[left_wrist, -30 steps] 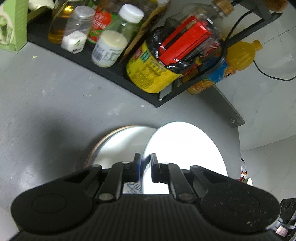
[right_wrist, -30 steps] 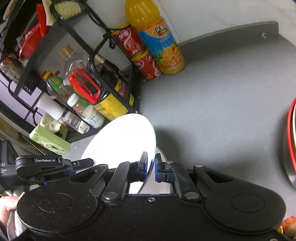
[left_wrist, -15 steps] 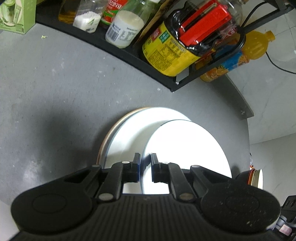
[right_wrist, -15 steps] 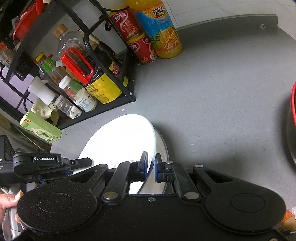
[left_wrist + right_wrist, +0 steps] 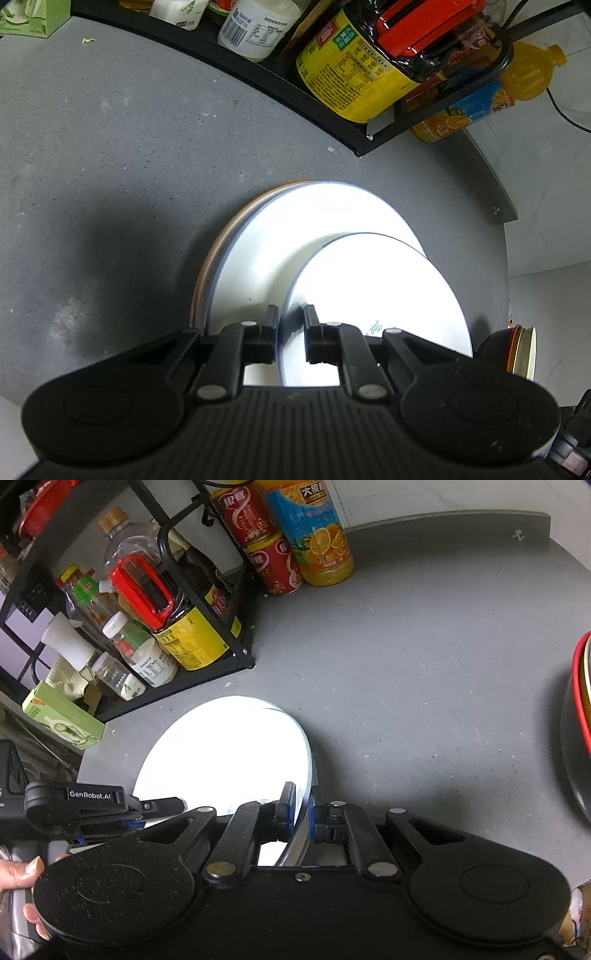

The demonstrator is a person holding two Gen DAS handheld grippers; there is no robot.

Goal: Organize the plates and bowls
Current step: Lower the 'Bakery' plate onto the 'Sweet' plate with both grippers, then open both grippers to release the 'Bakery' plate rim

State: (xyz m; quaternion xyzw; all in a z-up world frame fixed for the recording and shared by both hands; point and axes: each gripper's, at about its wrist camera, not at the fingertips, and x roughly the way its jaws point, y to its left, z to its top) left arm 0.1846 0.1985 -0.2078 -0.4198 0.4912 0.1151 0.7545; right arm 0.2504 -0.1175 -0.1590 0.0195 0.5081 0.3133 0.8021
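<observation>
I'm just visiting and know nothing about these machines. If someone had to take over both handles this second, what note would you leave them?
Left tool: jaws opening, with the small white plate rim between them.
Right tool: shut on the same plate's rim.
Where things are: the small plate sits over a larger white plate, which lies on an orange-rimmed plate on the grey counter. Whether the small plate has fully settled is unclear.
Done: the small plate is brought to the stack.
Left: release the right tool, then fetch the red-rimmed dishes at the counter's far right.
</observation>
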